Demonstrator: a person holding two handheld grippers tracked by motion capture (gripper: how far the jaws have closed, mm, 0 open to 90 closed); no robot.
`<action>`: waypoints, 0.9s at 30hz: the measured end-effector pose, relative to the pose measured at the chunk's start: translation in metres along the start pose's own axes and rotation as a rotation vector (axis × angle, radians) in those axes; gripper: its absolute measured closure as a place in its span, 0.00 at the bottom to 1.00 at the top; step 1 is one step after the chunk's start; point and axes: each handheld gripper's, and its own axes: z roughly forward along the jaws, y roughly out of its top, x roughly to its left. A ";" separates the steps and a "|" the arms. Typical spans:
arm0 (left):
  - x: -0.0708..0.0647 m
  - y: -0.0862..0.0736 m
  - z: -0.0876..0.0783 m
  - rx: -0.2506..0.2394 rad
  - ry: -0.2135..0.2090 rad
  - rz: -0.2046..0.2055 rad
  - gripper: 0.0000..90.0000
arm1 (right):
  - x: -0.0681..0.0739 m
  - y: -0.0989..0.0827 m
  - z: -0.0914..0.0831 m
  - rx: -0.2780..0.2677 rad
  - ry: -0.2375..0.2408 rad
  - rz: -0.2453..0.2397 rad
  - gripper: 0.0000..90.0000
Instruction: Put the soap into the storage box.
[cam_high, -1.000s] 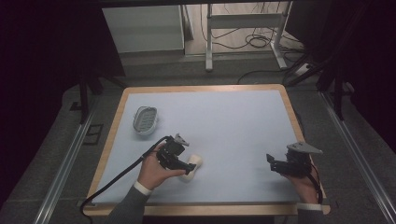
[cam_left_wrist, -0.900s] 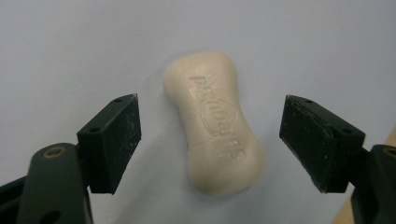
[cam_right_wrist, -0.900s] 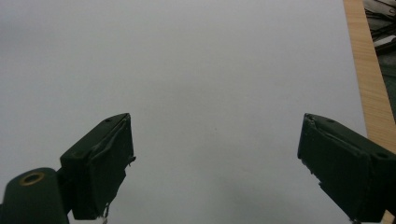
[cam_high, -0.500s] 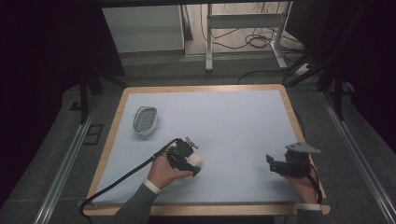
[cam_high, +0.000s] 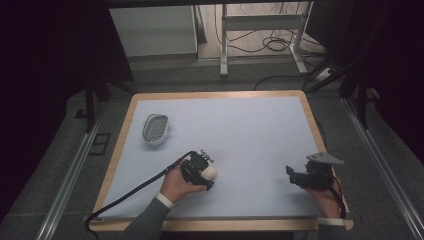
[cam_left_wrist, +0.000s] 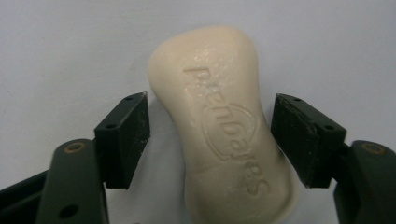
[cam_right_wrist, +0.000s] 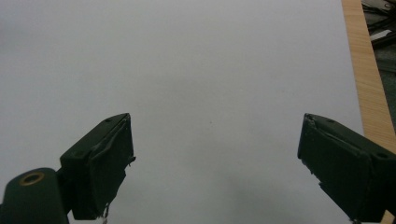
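Note:
A cream bar of soap (cam_left_wrist: 224, 135) with raised lettering lies on the pale blue table mat (cam_high: 250, 135). My left gripper (cam_left_wrist: 210, 102) is open with a jaw on each side of the bar; the left jaw stands clear of it and the right jaw is very close. From above, the left gripper (cam_high: 201, 169) is low over the soap (cam_high: 212, 173) near the front of the mat. An oval soap dish (cam_high: 155, 129) with a ribbed insert sits at the mat's left. My right gripper (cam_high: 299, 177) is at the front right, and its own view (cam_right_wrist: 215, 121) shows it open over bare mat.
A wooden rim (cam_high: 120, 150) frames the mat, and its right edge (cam_right_wrist: 366, 84) runs close beside the right gripper. A black cable (cam_high: 130, 192) trails from the left gripper over the front left edge. Dark floor, rails and a desk frame lie beyond the table.
The left hand has moved right and forward, bringing its open jaws down around the soap. The right gripper has stayed almost still.

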 end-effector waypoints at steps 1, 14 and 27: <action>0.000 0.000 0.000 -0.001 -0.004 0.005 0.35 | 0.000 0.000 0.000 0.001 0.000 0.000 0.11; 0.003 -0.003 -0.004 0.006 -0.009 0.029 0.55 | -0.001 0.000 0.000 0.003 -0.004 0.008 0.11; 0.002 -0.003 -0.002 0.018 0.003 0.035 0.55 | -0.003 0.000 -0.002 -0.002 -0.009 0.014 0.11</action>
